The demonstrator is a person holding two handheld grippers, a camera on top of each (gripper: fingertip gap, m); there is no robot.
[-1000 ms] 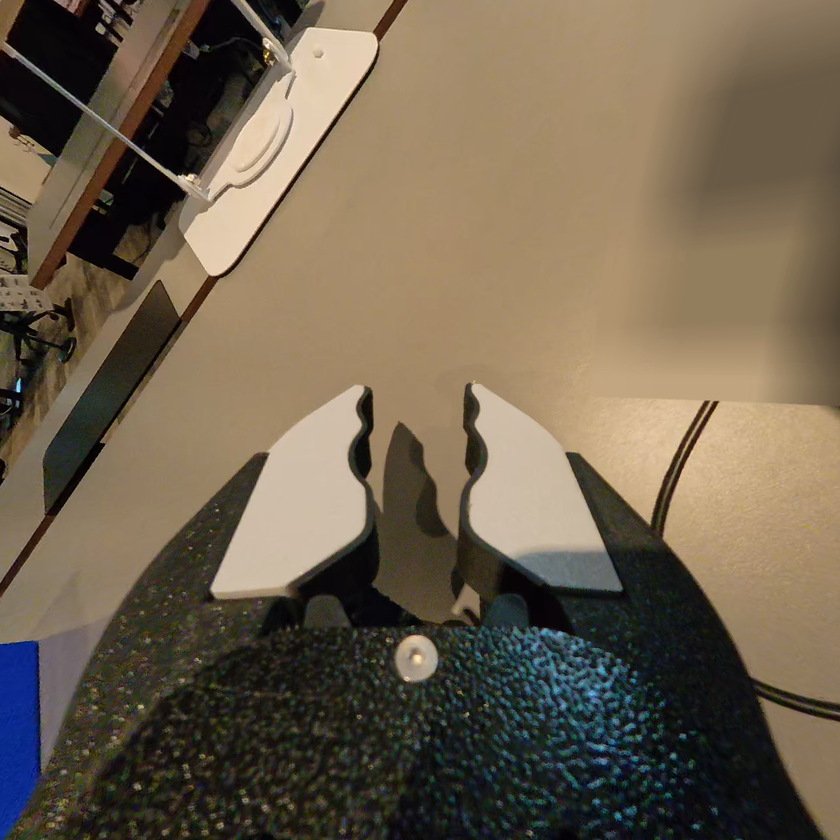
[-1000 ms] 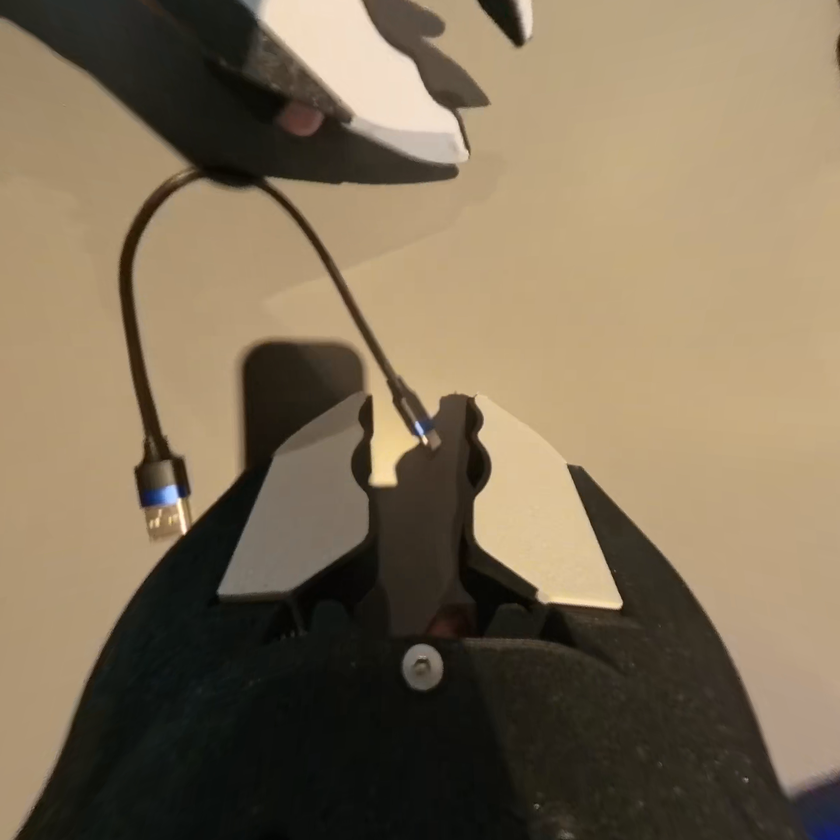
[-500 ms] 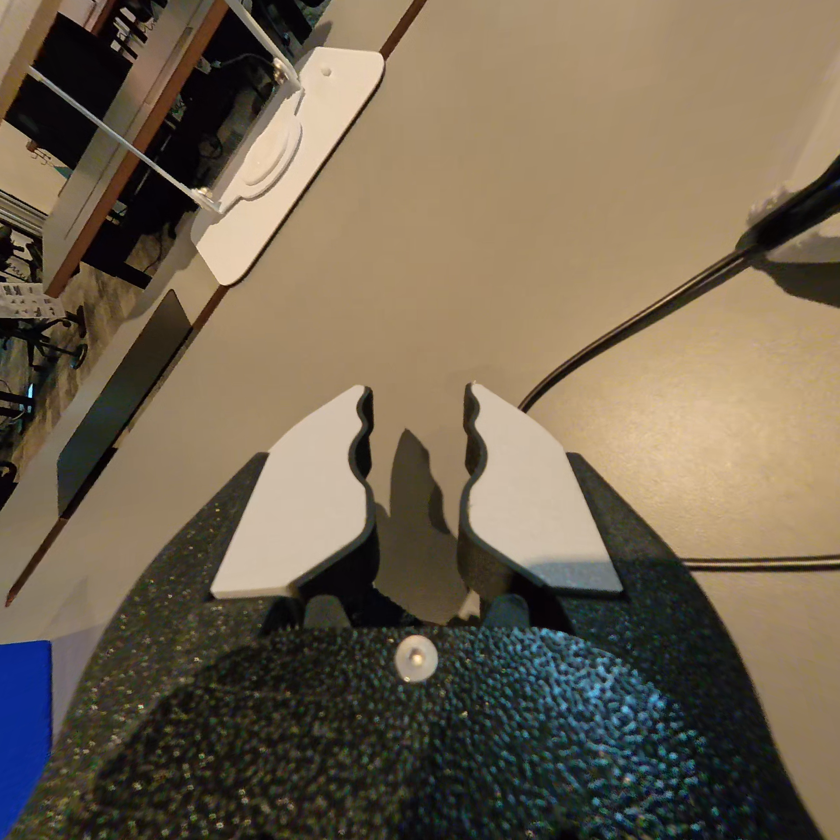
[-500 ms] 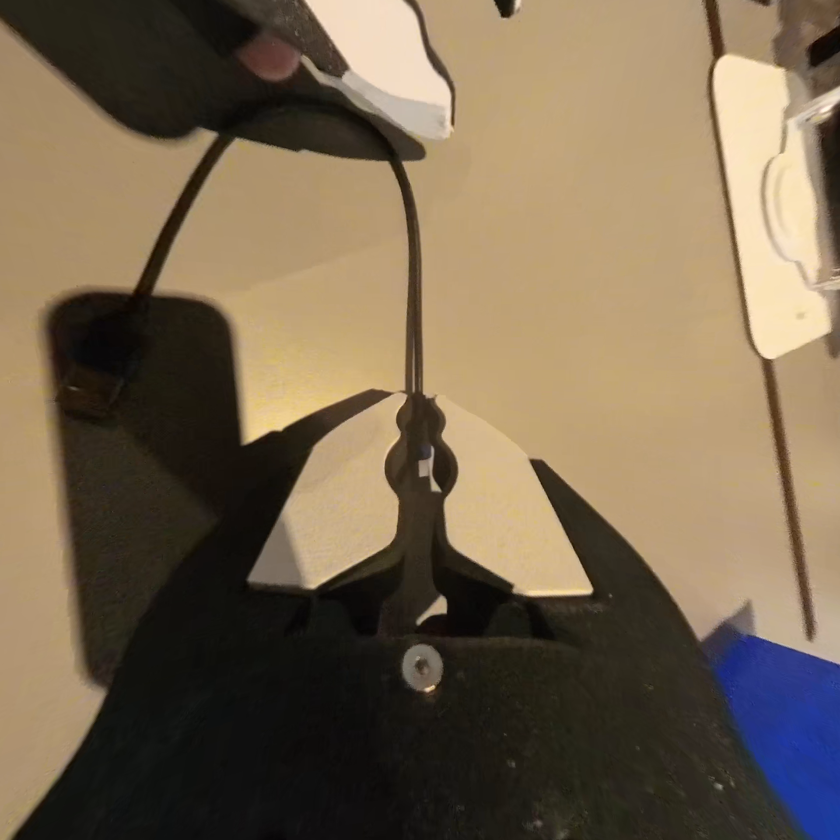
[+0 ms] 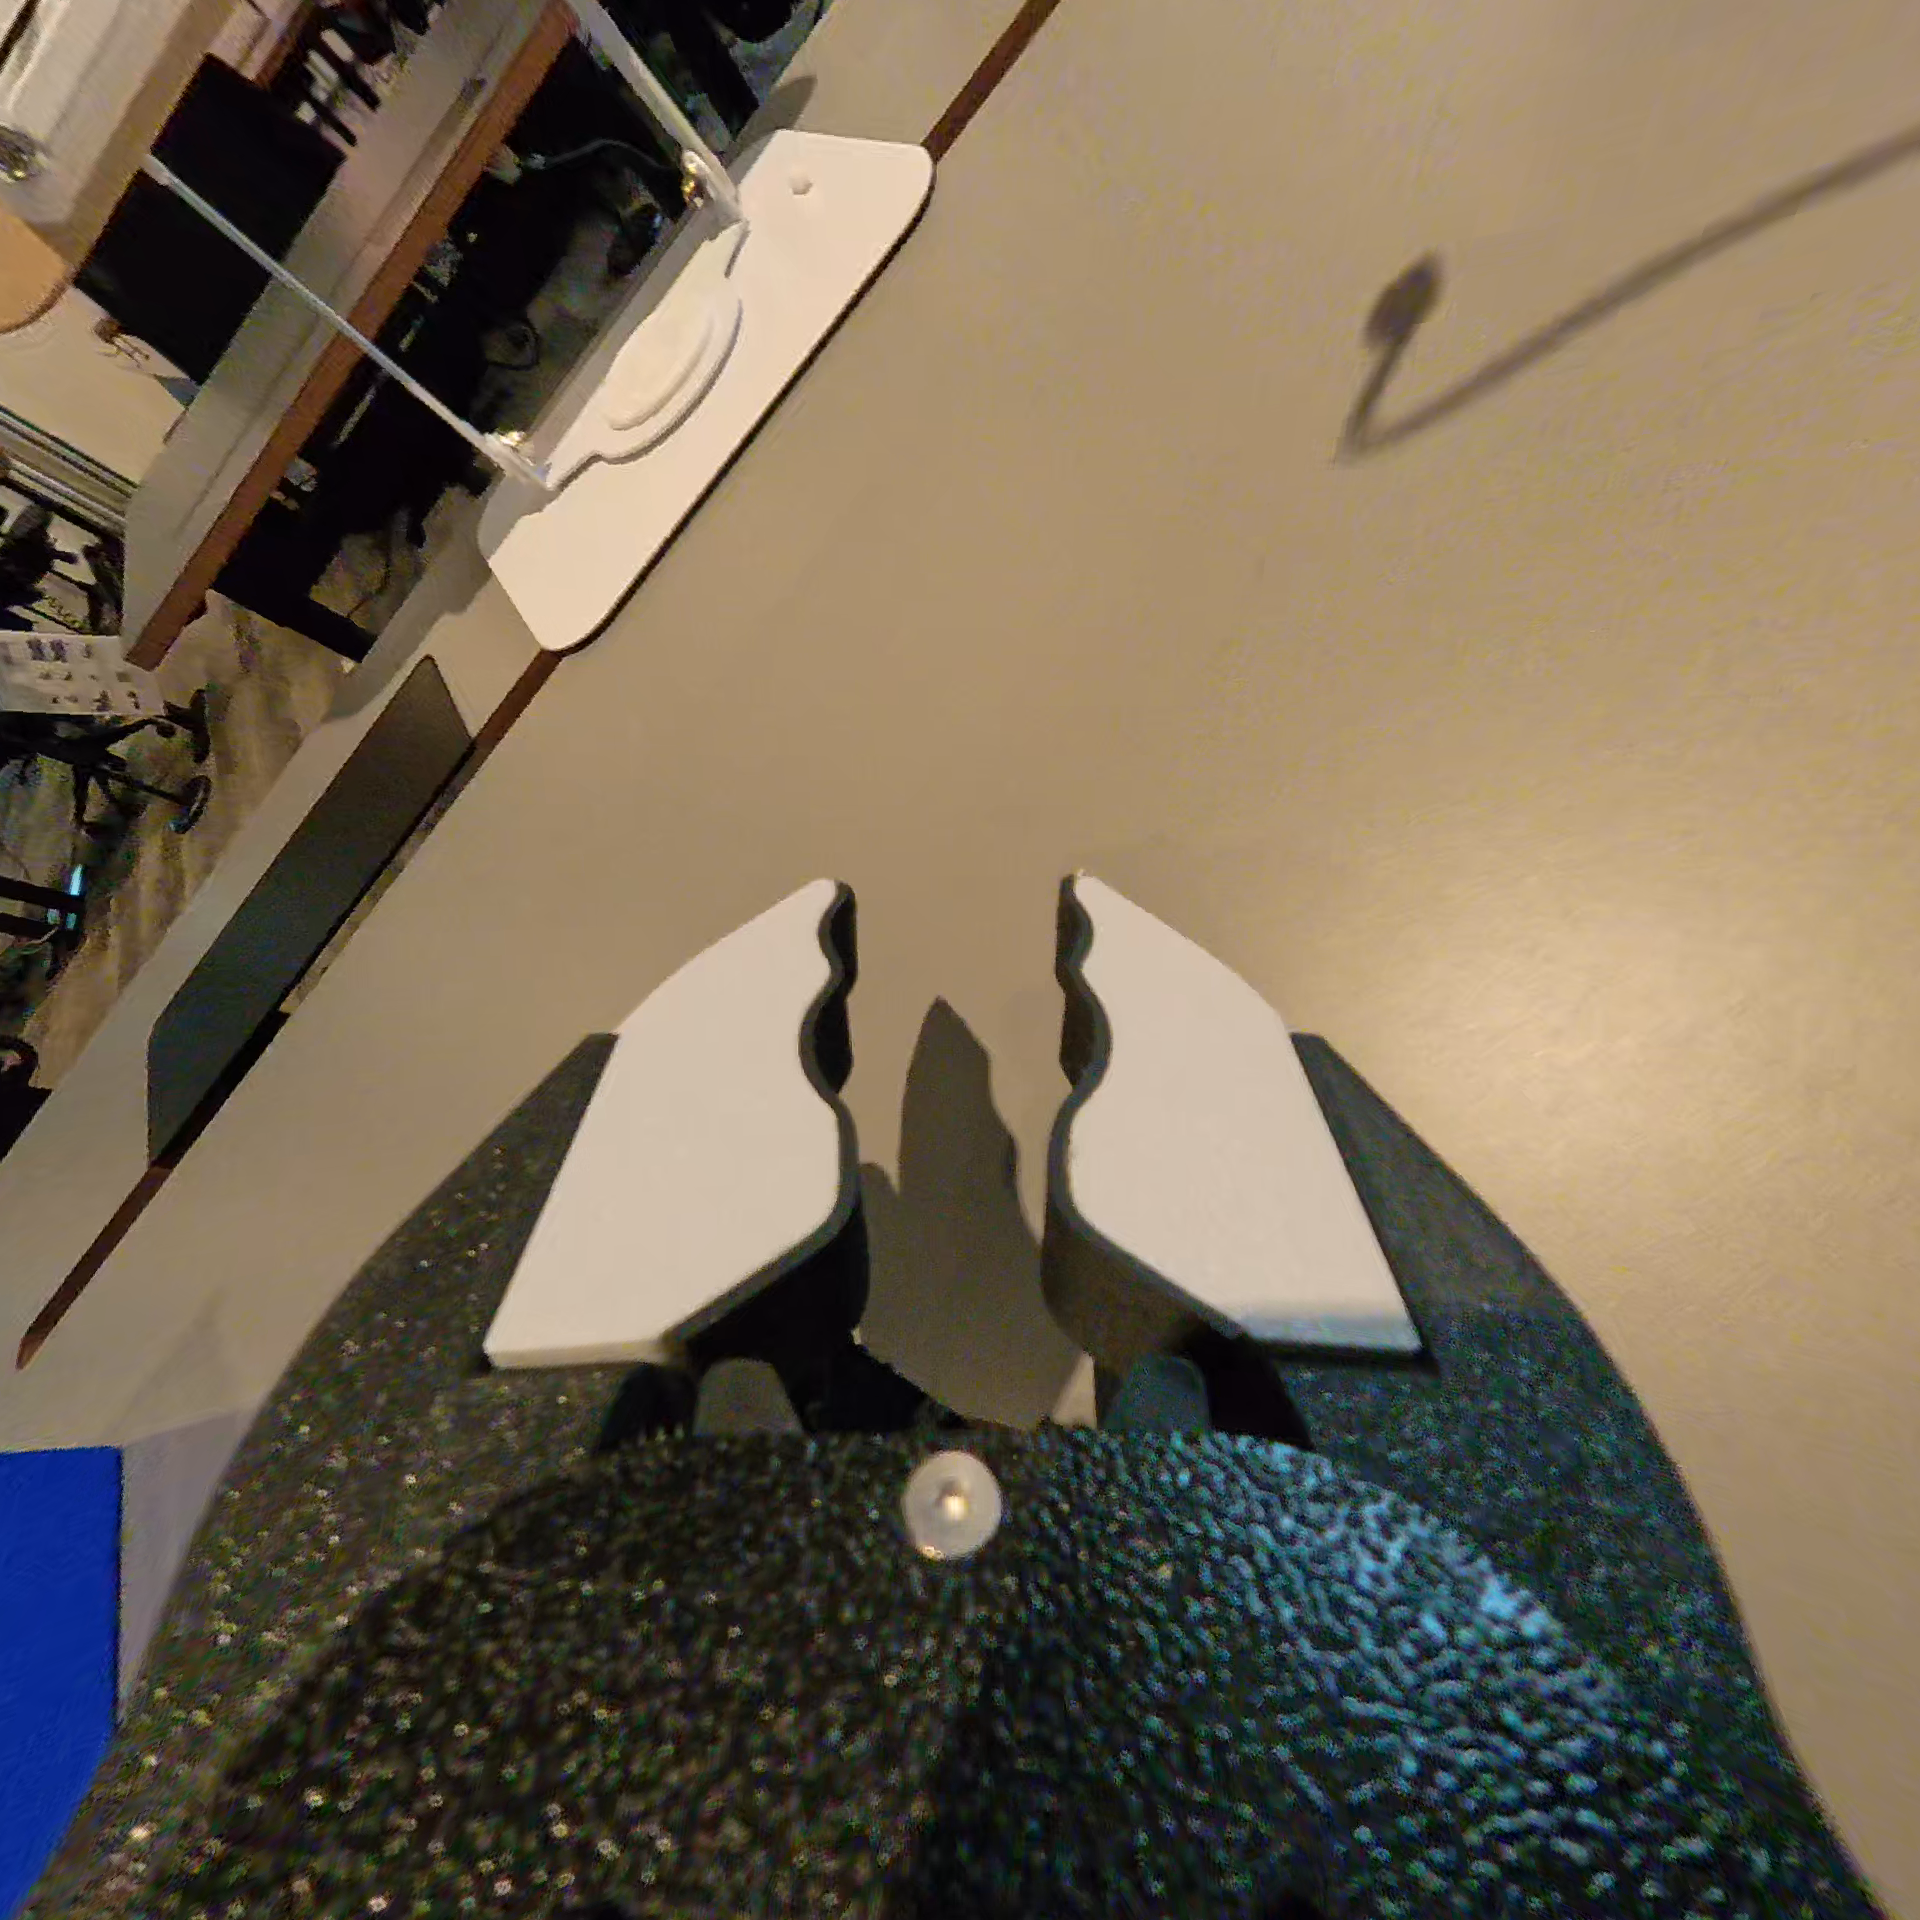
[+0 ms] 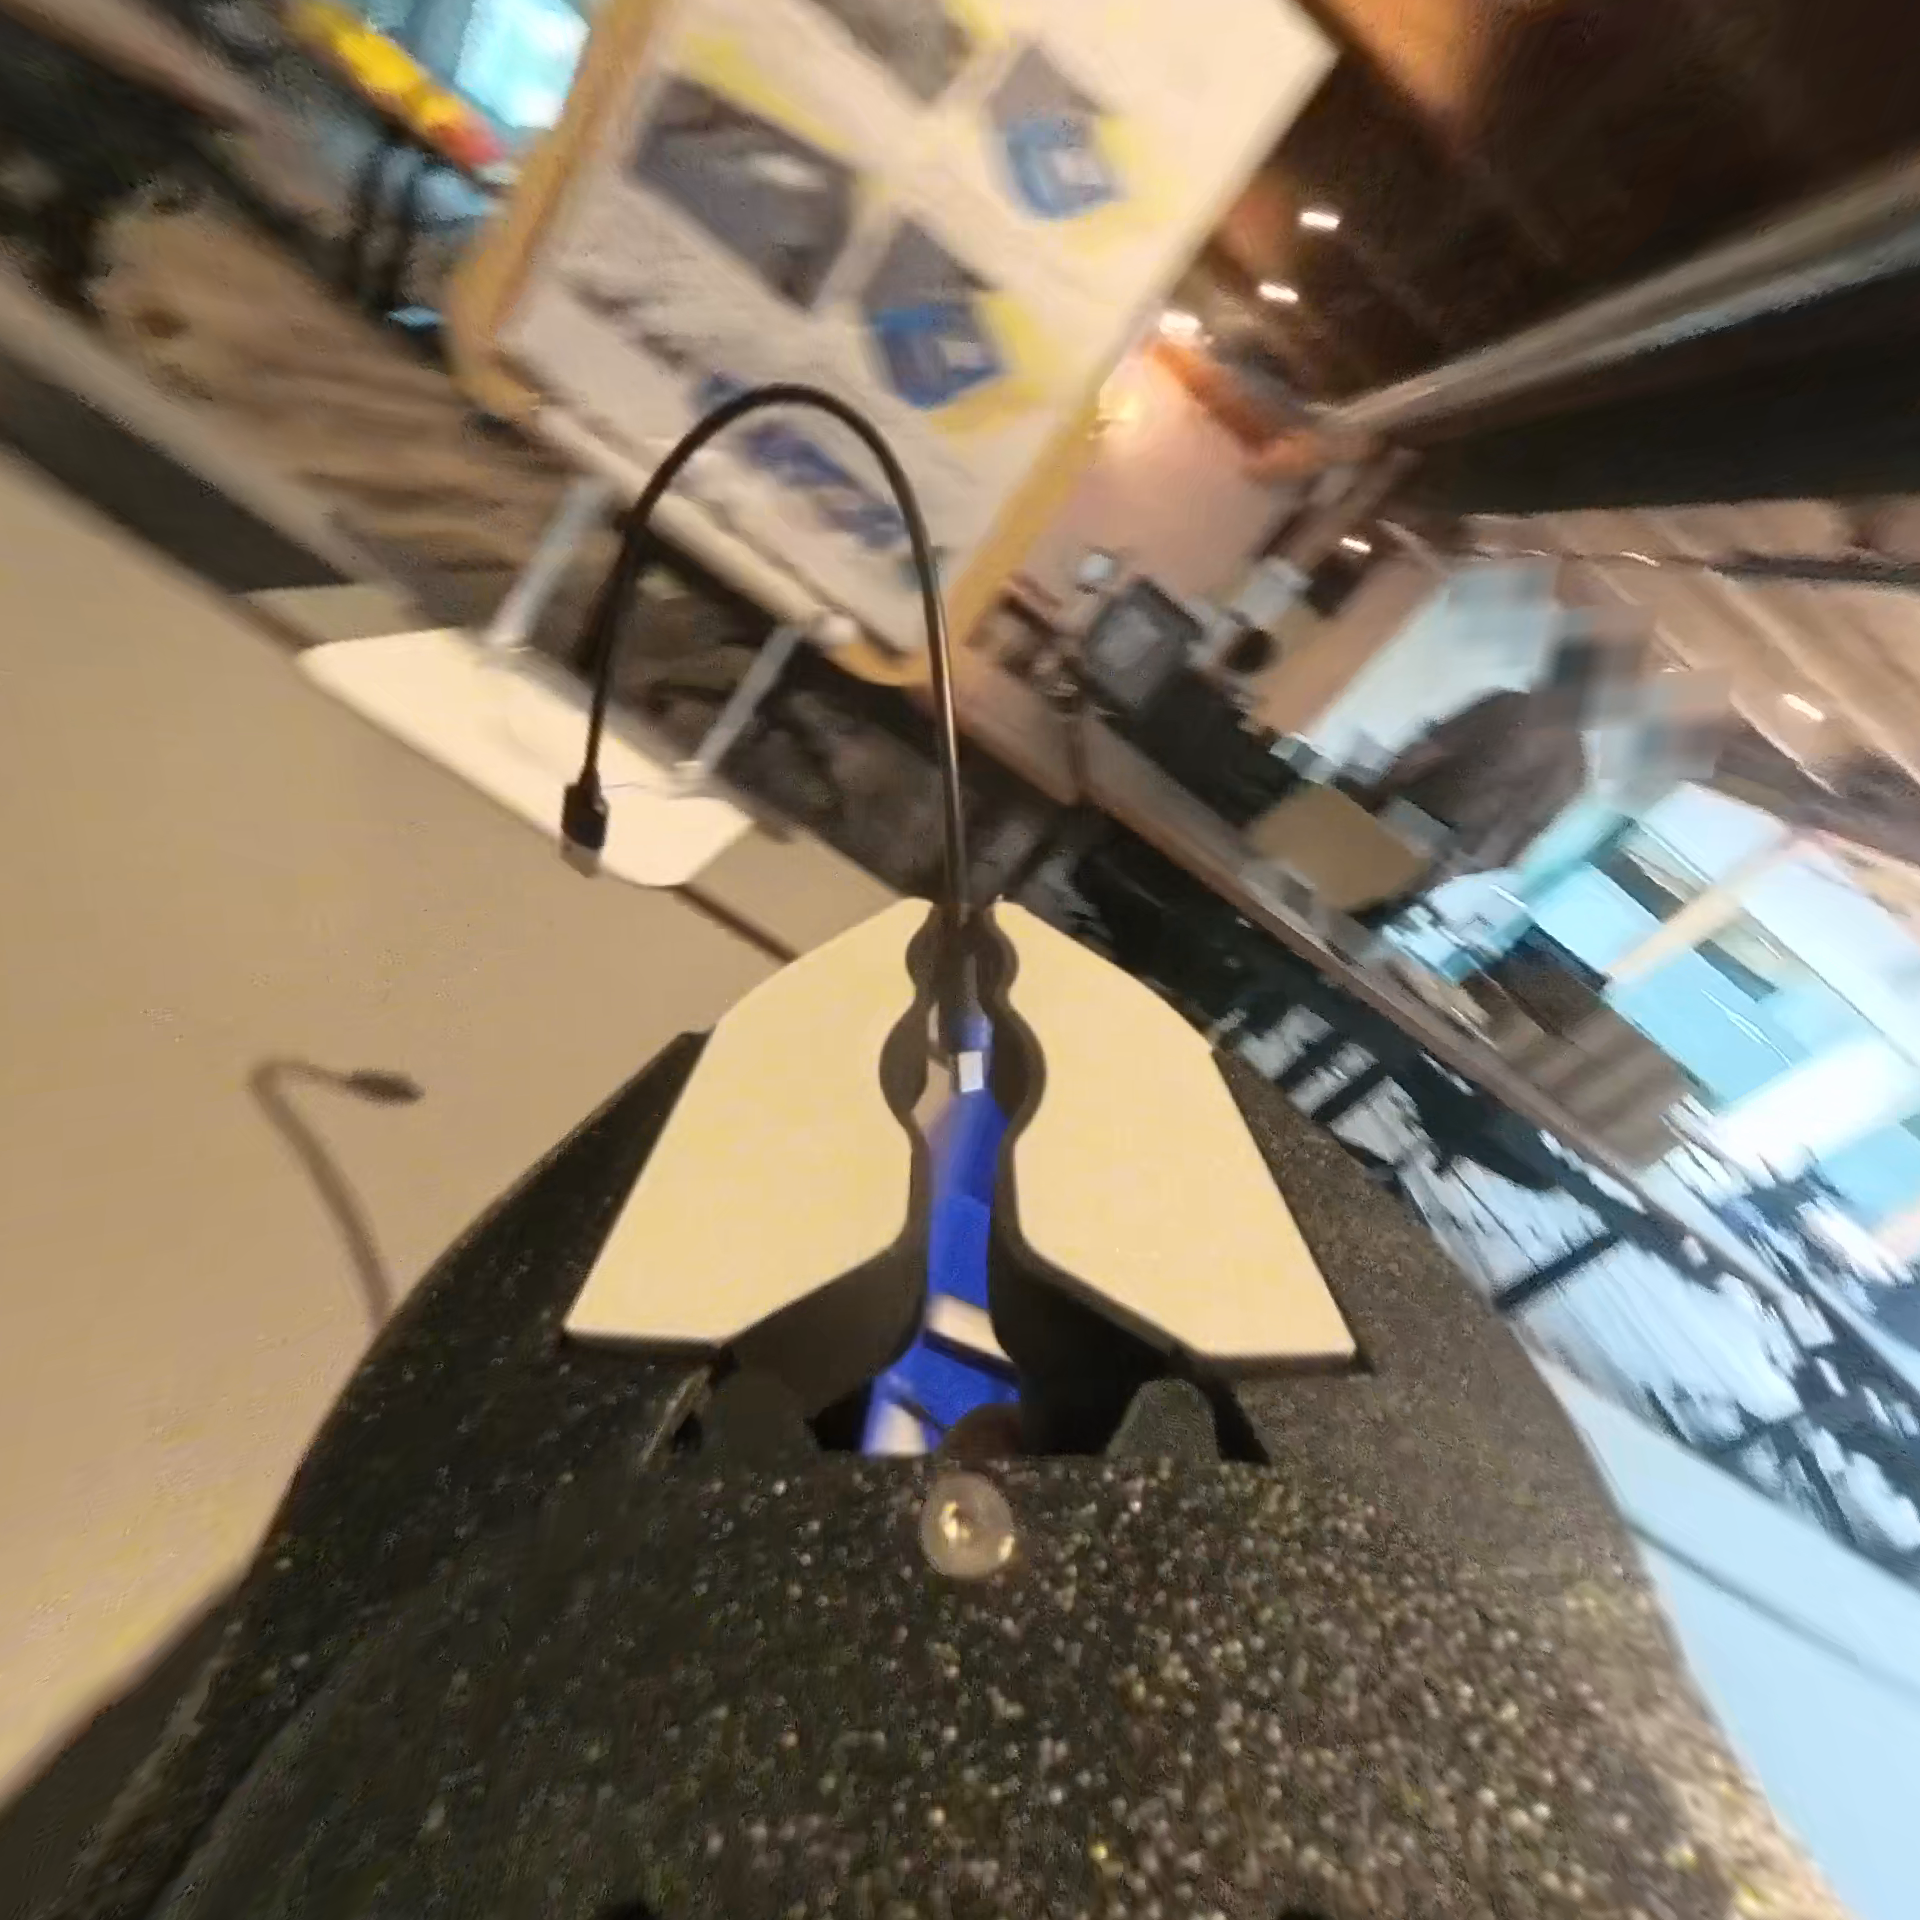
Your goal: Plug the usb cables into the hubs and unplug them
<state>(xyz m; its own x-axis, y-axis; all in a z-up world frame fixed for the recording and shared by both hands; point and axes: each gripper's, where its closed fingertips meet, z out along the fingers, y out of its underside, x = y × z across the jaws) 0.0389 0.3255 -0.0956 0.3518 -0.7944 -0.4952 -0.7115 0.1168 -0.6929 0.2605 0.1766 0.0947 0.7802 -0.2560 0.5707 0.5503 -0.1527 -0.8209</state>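
Observation:
My right gripper is shut on a short black USB cable near its small plug end, which shows between the fingers. The cable arches up and over, and its larger plug hangs free in the air to the left. The gripper is raised and tilted up, off the table. My left gripper is open and empty, low over the beige table. Only the cable's shadow shows in the left wrist view. No hub is in view.
A white stand base with a clear panel sits at the table's far edge; it also shows in the right wrist view. A dark flat panel lies beyond the edge. A blue patch is at lower left. The left gripper's tips are roughly 35 cm from the right gripper's. My left tips are roughly 35 cm from the dark flat panel. Seen from the right wrist view as well.
My right gripper closed on the cable's small end, then lifted and tilted upward, carrying the cable off the table. The cable left the left wrist view; the left gripper stayed open.

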